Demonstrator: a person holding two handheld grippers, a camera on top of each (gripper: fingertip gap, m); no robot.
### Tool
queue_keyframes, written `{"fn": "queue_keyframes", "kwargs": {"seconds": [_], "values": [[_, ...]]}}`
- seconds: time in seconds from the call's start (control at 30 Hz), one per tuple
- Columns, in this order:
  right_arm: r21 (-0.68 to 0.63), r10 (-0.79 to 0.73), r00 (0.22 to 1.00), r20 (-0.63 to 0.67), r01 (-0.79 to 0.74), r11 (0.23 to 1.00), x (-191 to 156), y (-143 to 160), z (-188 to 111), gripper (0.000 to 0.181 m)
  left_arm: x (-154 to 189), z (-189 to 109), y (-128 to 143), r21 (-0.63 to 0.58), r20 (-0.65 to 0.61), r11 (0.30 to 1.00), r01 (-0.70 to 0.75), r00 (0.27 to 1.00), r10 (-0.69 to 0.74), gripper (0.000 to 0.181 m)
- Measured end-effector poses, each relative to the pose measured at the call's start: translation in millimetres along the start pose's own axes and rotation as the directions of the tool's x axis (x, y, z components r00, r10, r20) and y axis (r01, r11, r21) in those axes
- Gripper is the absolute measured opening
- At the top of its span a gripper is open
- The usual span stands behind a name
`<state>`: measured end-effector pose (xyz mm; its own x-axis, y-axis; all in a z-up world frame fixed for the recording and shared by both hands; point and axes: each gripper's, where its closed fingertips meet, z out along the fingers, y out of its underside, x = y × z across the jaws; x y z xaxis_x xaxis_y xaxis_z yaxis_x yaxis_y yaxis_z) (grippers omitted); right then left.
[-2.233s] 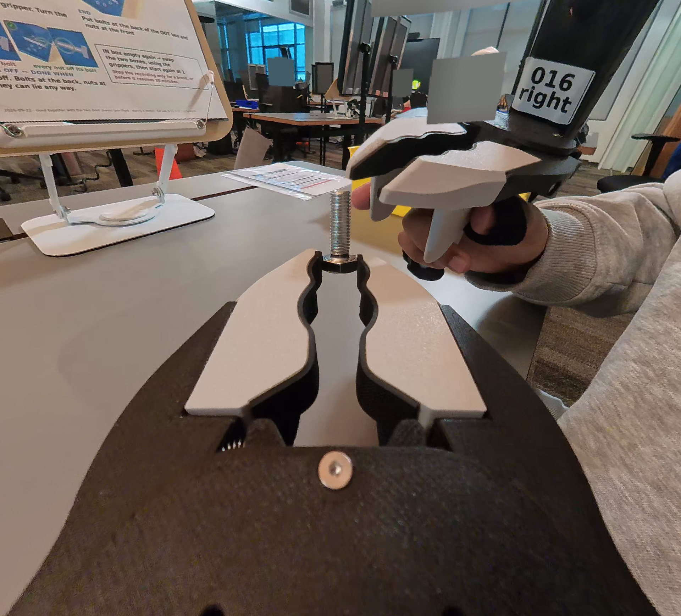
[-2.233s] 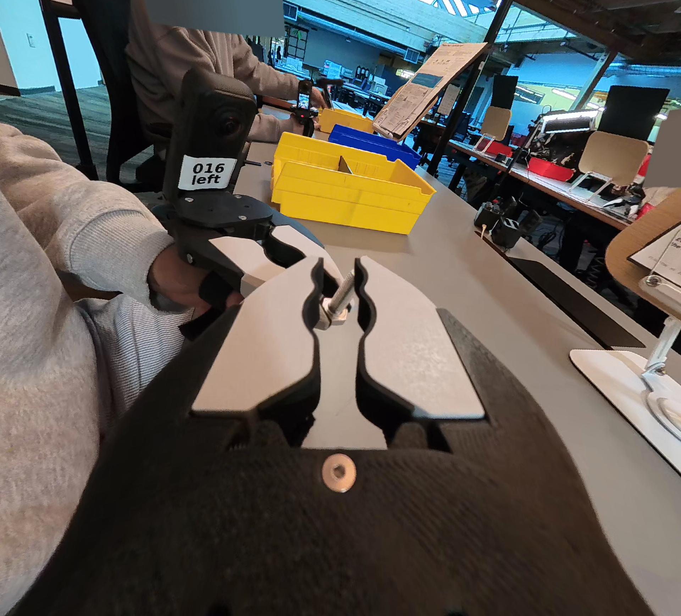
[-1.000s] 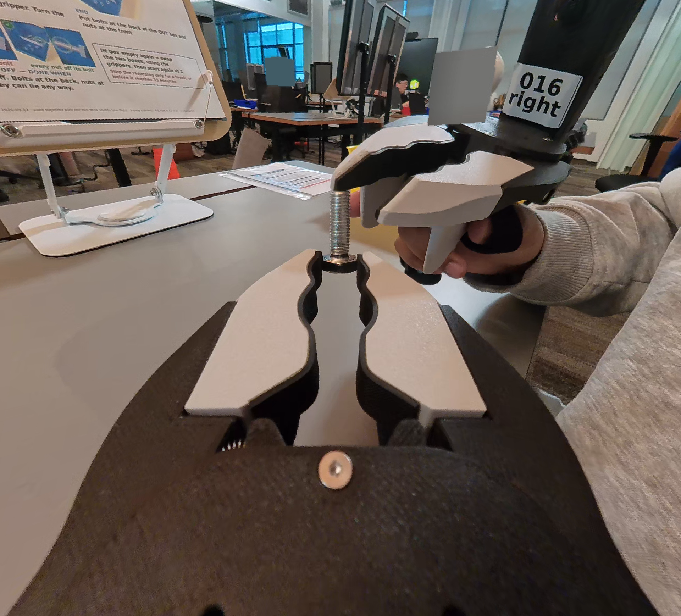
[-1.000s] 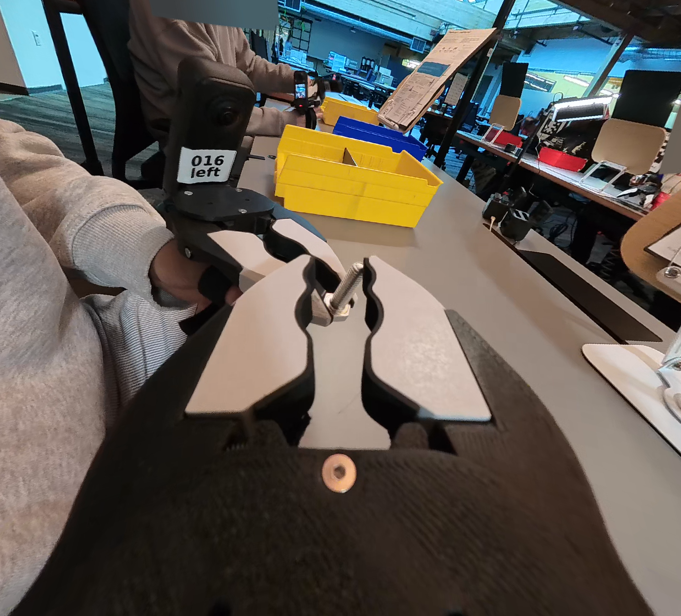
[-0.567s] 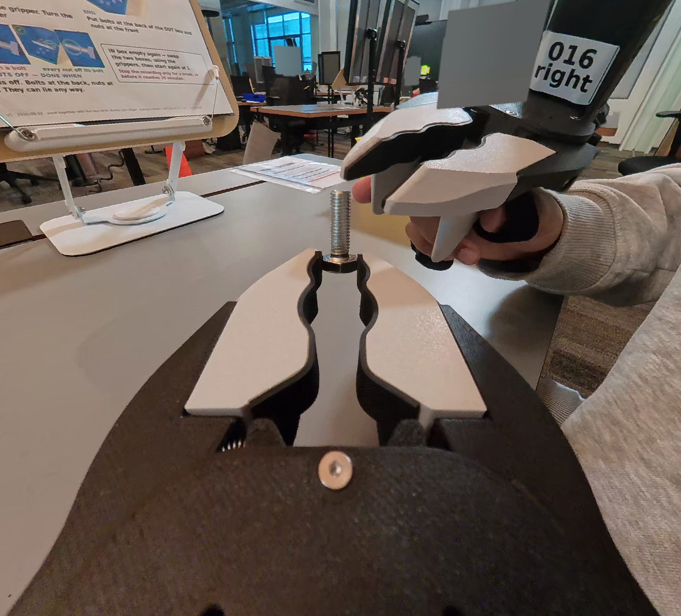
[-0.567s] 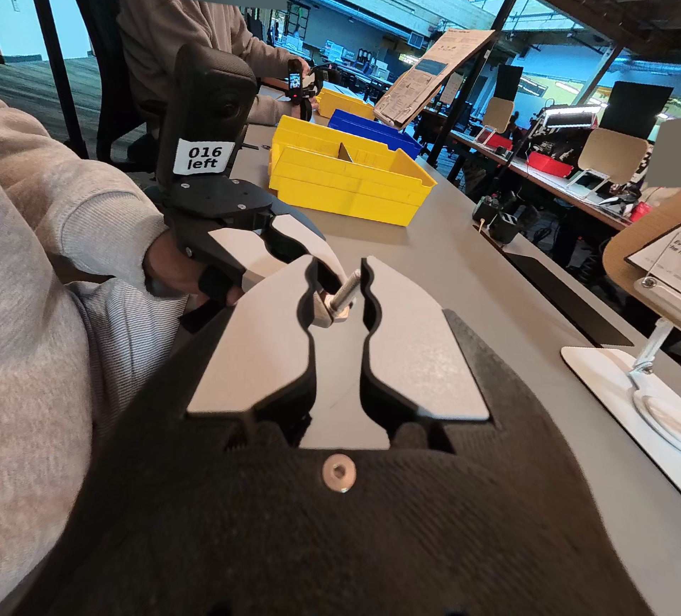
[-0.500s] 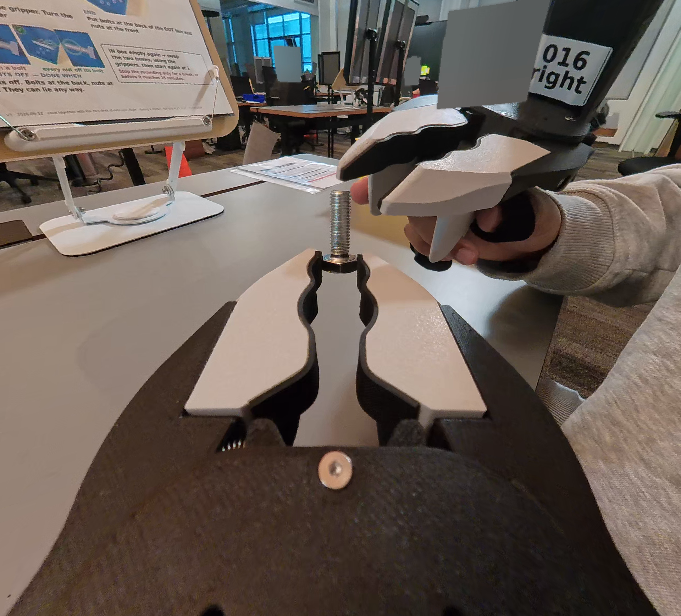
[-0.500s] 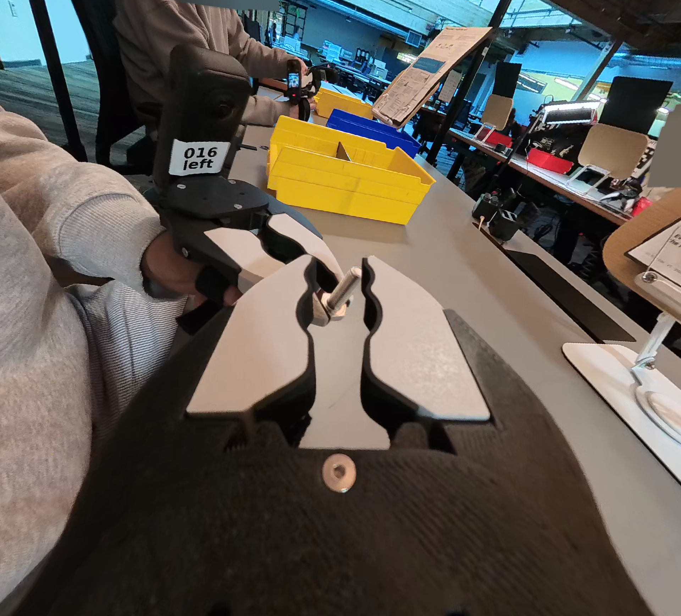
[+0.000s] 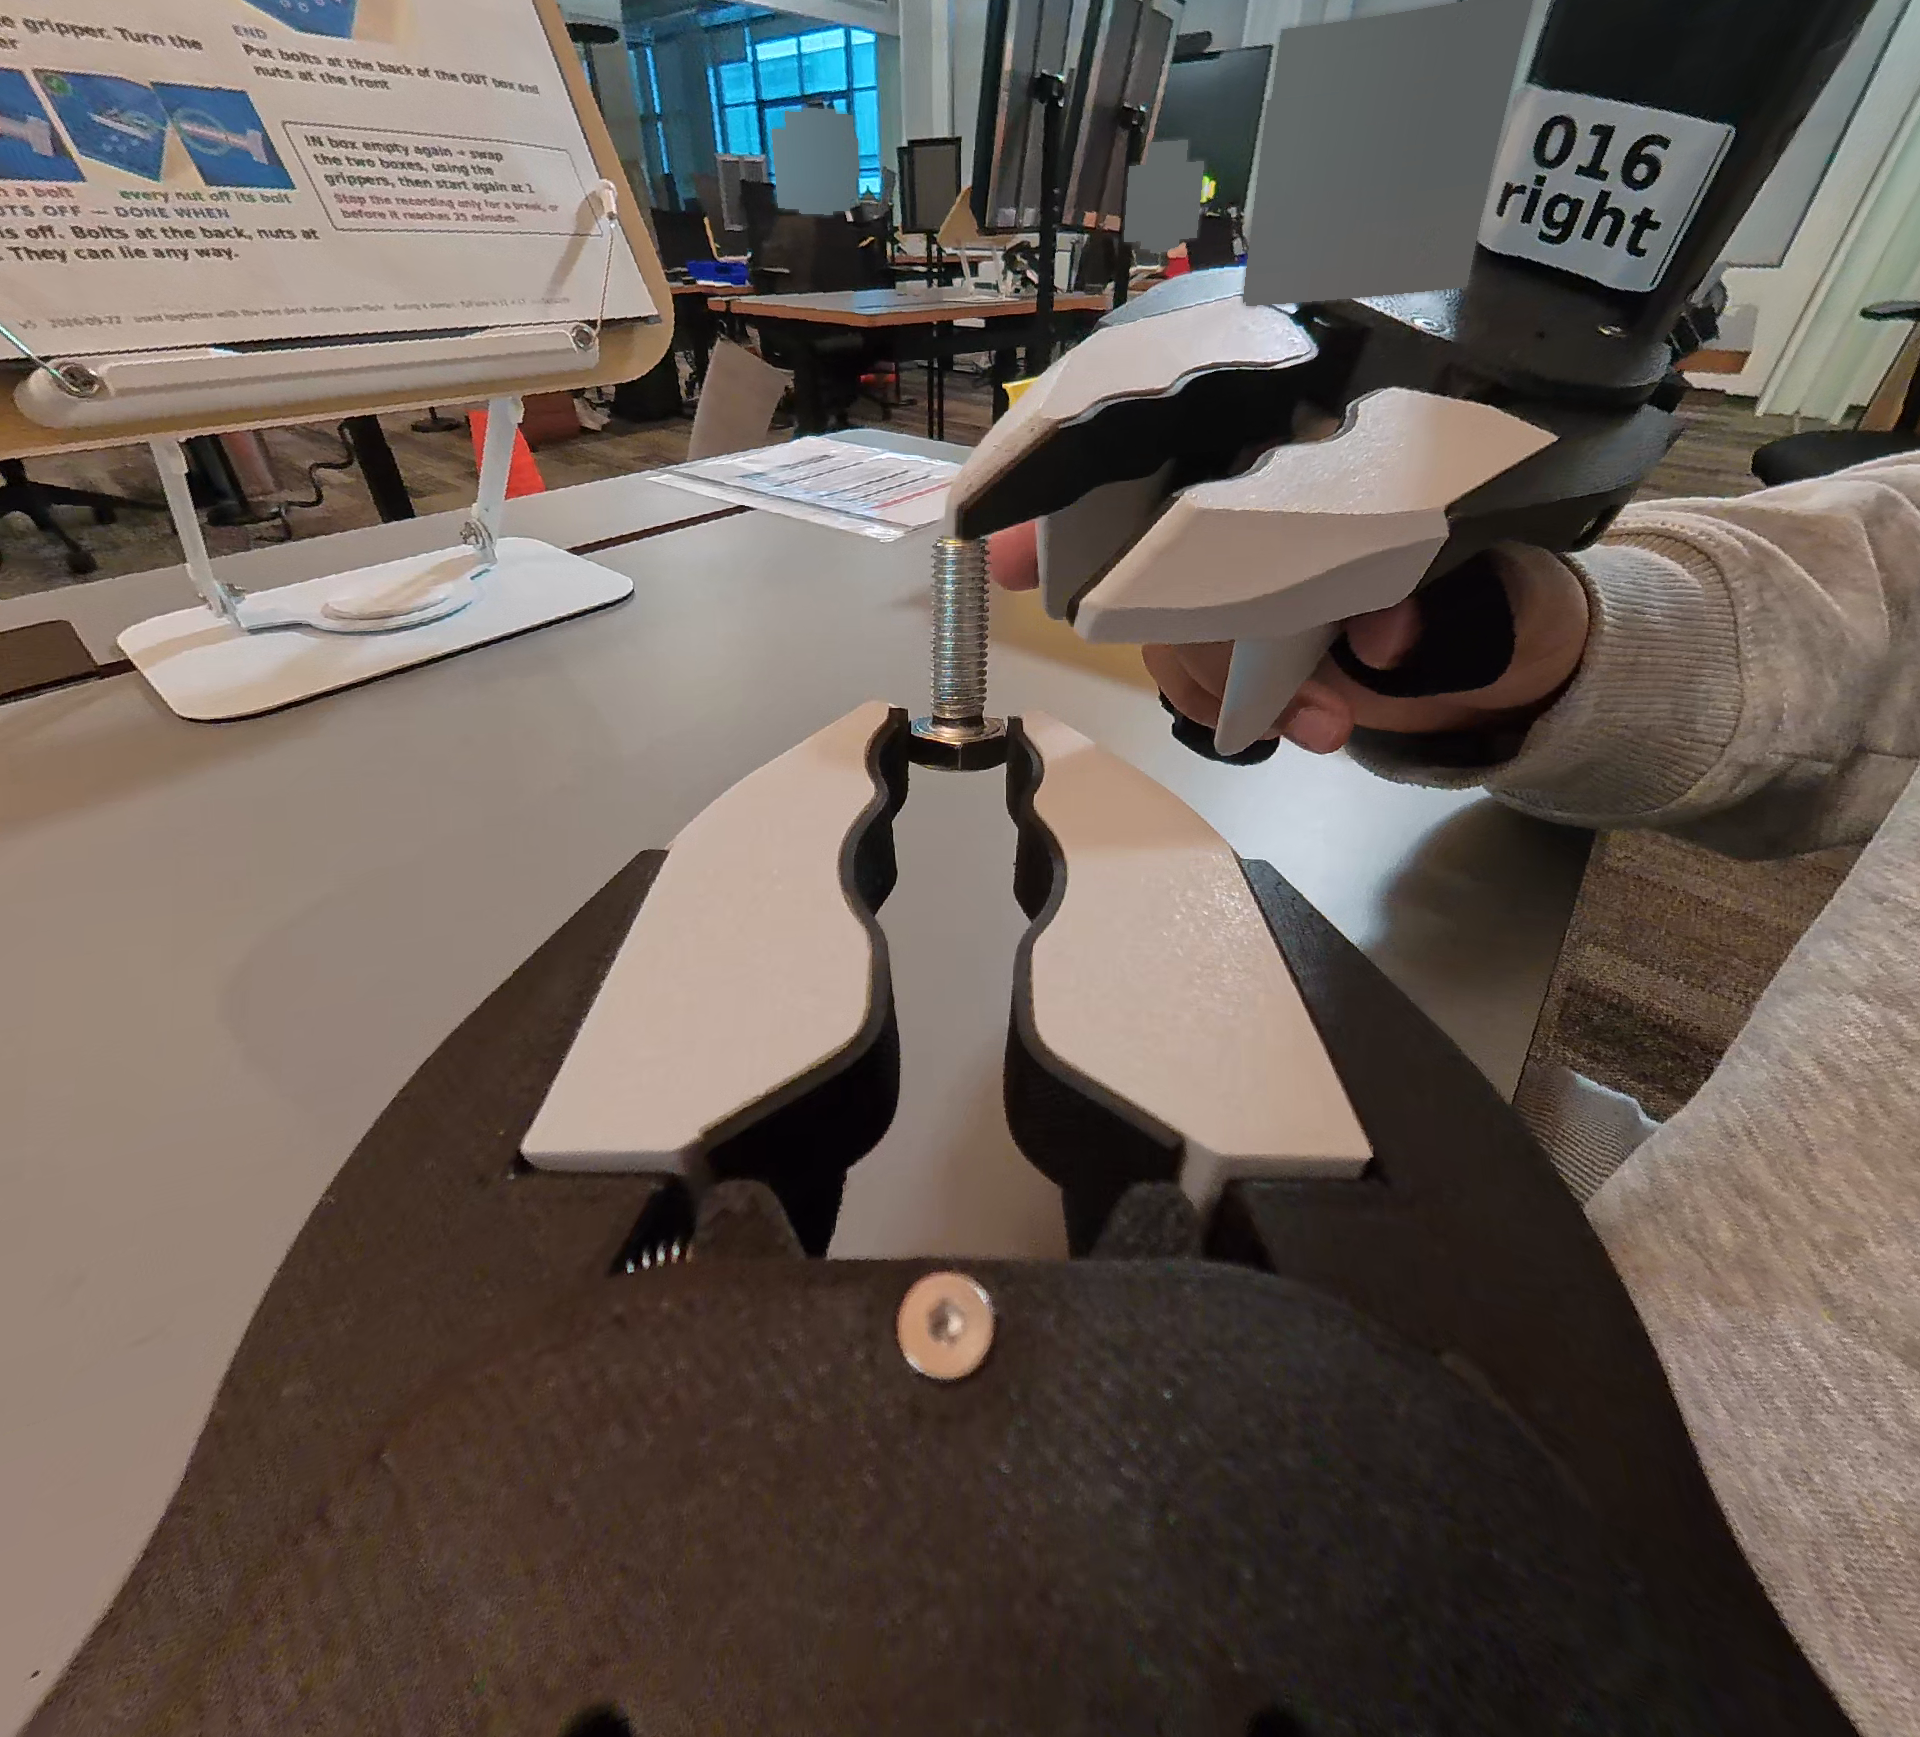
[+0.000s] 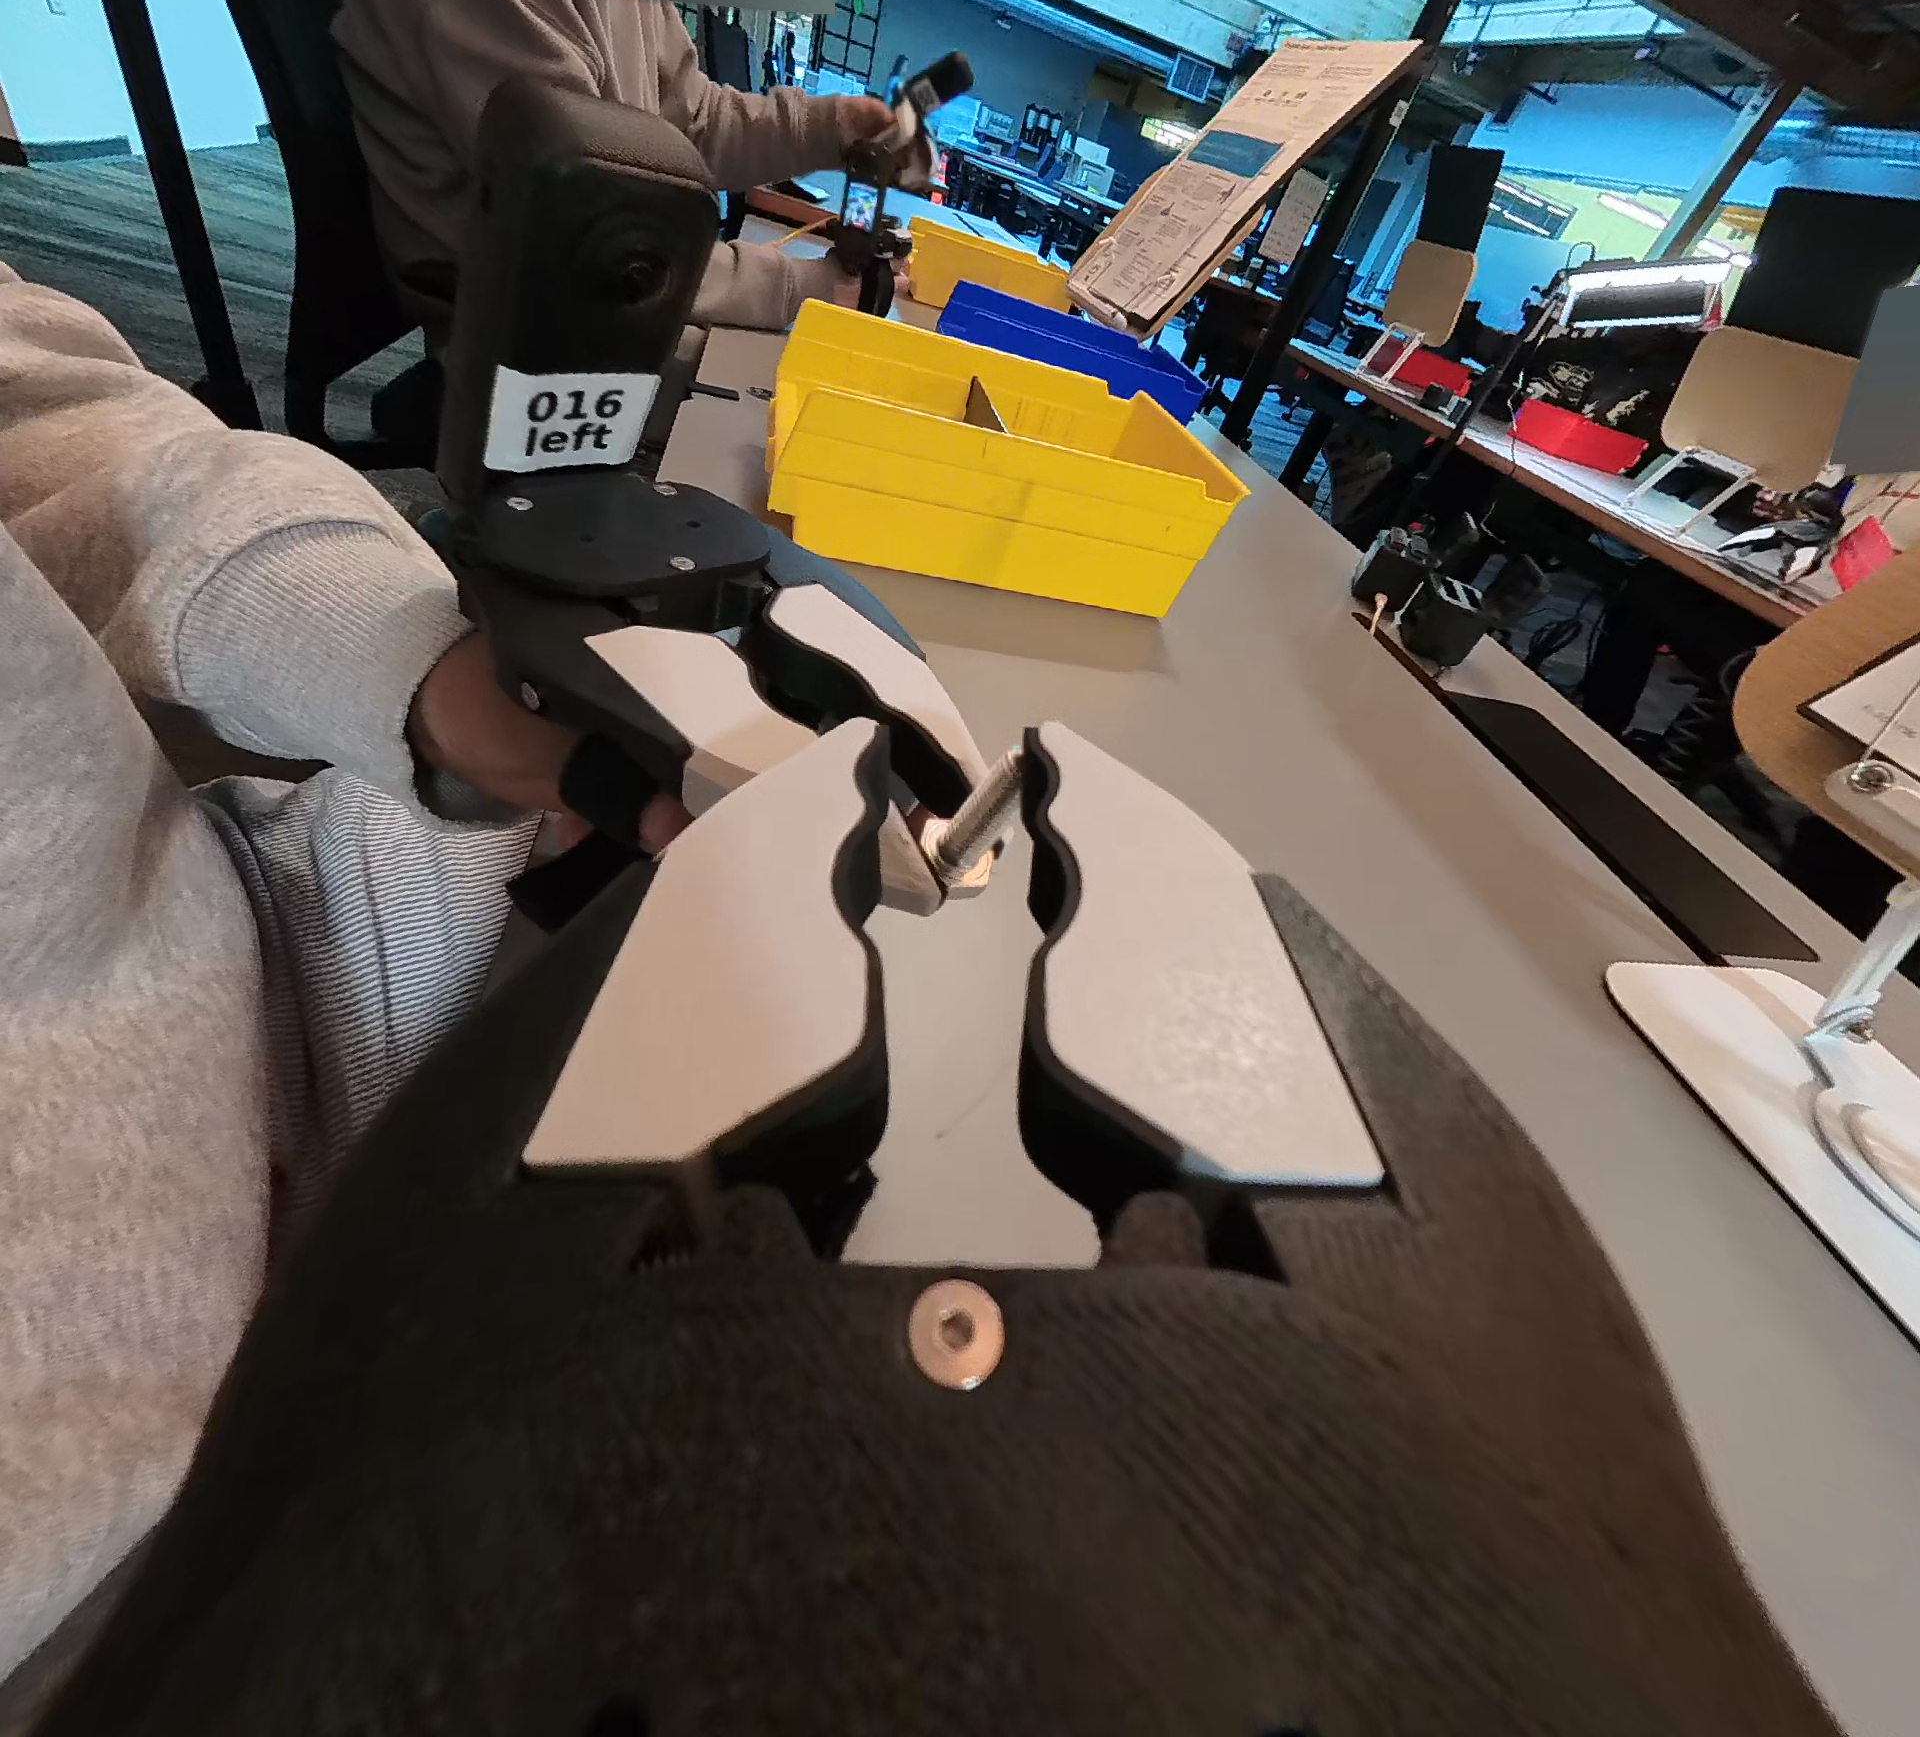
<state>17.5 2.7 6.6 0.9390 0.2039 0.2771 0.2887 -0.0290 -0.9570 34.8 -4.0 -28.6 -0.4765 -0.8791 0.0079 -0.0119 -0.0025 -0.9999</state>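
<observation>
Your two wrist cameras look close along their fingers at 12 o'clock, facing each other, sharing the bolt point(image 9: 958, 629) and table point(image 9: 312, 856).

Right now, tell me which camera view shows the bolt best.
The left wrist view. There the bolt stands upright with its whole threaded shank showing, its nut end clamped in the left tongs. In the right wrist view the bolt is foreshortened, partly hidden between the open right tongs.
</observation>
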Motion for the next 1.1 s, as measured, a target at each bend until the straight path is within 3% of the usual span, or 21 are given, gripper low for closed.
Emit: {"fn": "queue_keyframes", "kwargs": {"seconds": [0.4,0.6,0.87,1.0,1.1], "values": [[0.058,0.125,0.992,-0.031,-0.123,0.991,17,-2,-6,0.022,-1,-1,-4,0.017,0.006,1.000,0.007,1.000,-0.008,0.019],[0.070,0.215,0.976,-0.045,-0.212,0.975,28,6,-8,0.022,-16,-20,-25,0.079,0.059,0.995,0.053,0.997,-0.058,0.019],[0.016,0.313,0.948,-0.053,-0.312,0.950,34,26,18,0.022,-49,-111,-44,0.117,0.255,0.993,-0.009,0.967,-0.021,0.019],[-0.004,0.381,0.924,0.029,-0.381,0.925,34,18,58,0.022,-57,-158,-56,0.196,0.326,0.981,0.015,0.942,-0.080,0.019],[-0.028,0.375,0.919,0.123,-0.375,0.927,36,-1,104,0.022,-69,-194,-58,0.228,0.398,0.974,0.016,0.911,-0.108,0.019]]}}
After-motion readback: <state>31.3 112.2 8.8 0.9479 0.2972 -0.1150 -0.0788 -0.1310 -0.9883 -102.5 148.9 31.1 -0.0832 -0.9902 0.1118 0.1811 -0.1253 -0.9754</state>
